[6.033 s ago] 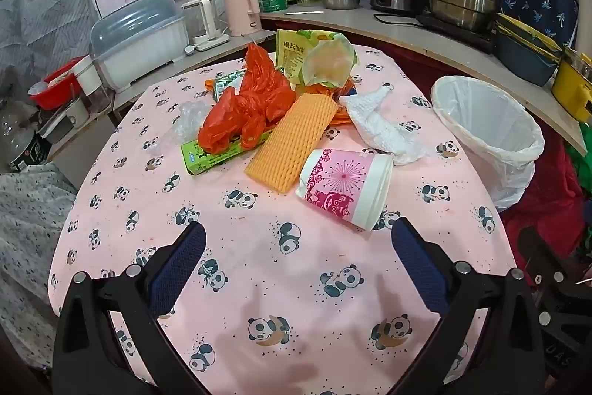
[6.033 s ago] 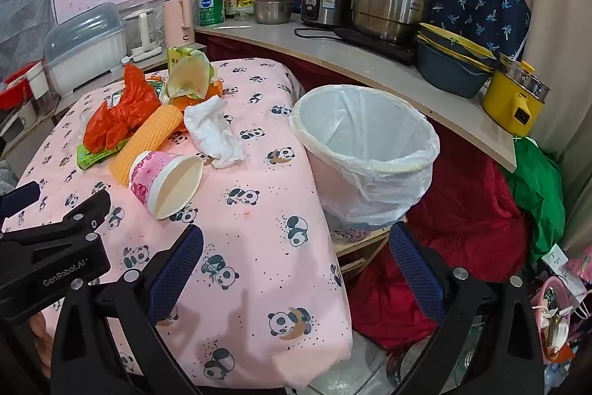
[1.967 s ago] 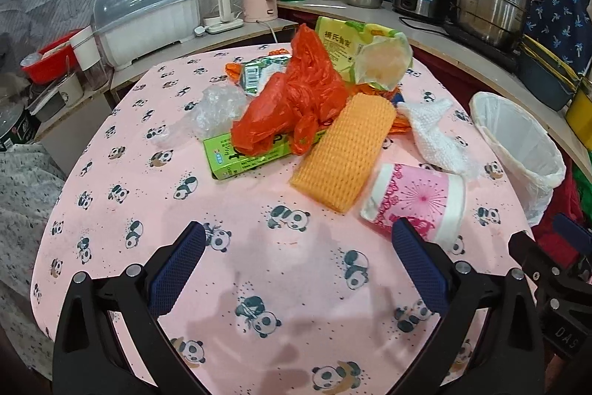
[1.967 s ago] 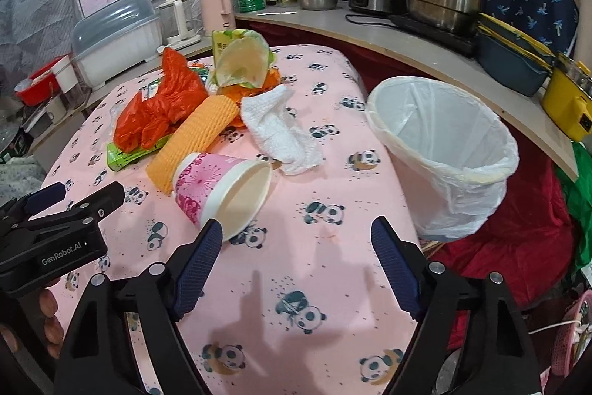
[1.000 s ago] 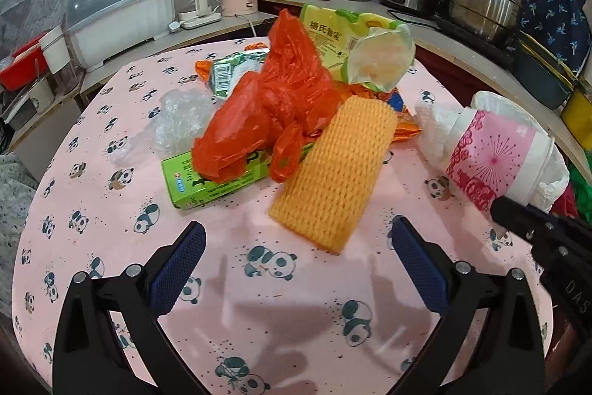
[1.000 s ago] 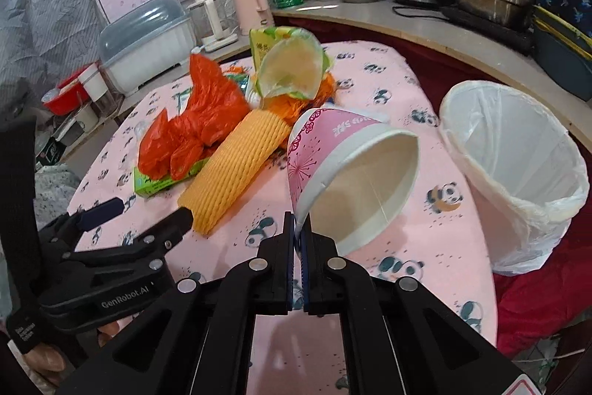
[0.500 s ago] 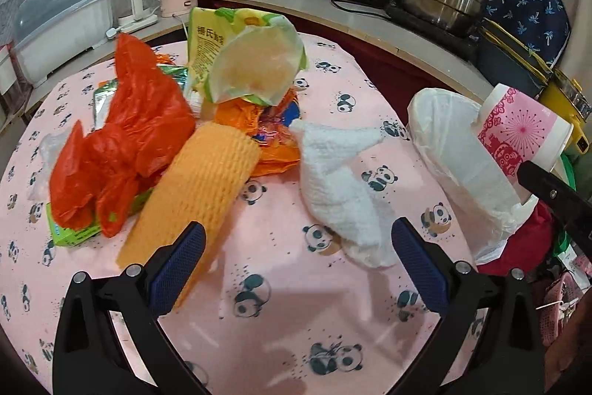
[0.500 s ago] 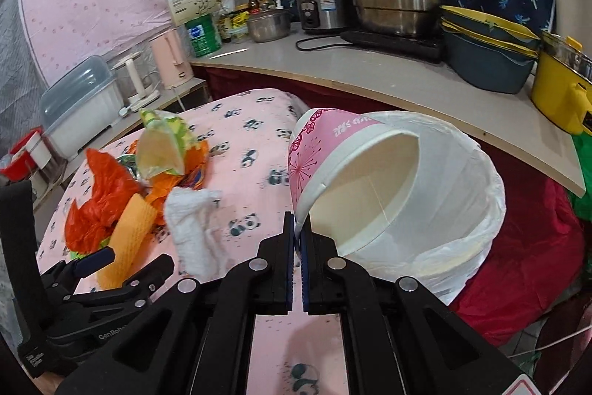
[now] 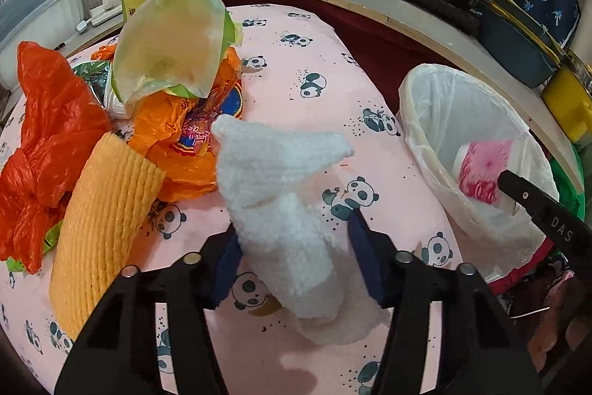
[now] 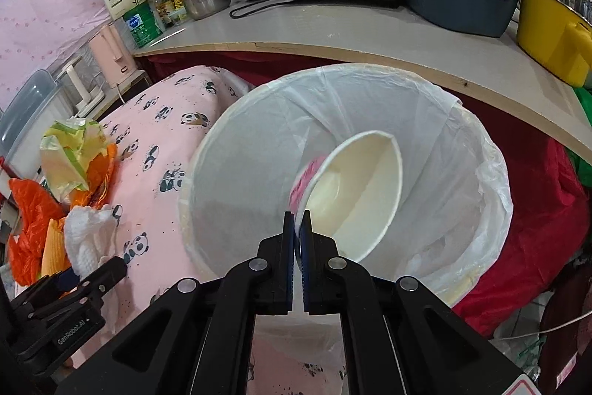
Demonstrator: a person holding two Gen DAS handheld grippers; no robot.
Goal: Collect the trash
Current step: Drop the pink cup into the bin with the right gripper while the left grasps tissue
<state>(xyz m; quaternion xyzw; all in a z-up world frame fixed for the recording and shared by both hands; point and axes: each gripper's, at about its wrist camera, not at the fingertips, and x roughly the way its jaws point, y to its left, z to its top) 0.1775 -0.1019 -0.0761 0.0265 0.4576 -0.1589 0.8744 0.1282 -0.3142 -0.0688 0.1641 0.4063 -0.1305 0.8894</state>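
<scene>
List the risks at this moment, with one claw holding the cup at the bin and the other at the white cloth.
1. The right claw pinches only the rim of the pink paper cup, tilted inside the white-lined trash bin; released carelessly, it may snag the loose liner.
2. The left claw straddles the white fluffy cloth; its fingers look not yet closed, so the grip may catch only a fold.
3. Lifting the cloth may drag the orange plastic wrapper touching it.

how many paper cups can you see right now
1. The paper cup is pinched at its rim by the right tongs, tilted over the open trash bin. Others may be hidden under the table's pile.
</scene>
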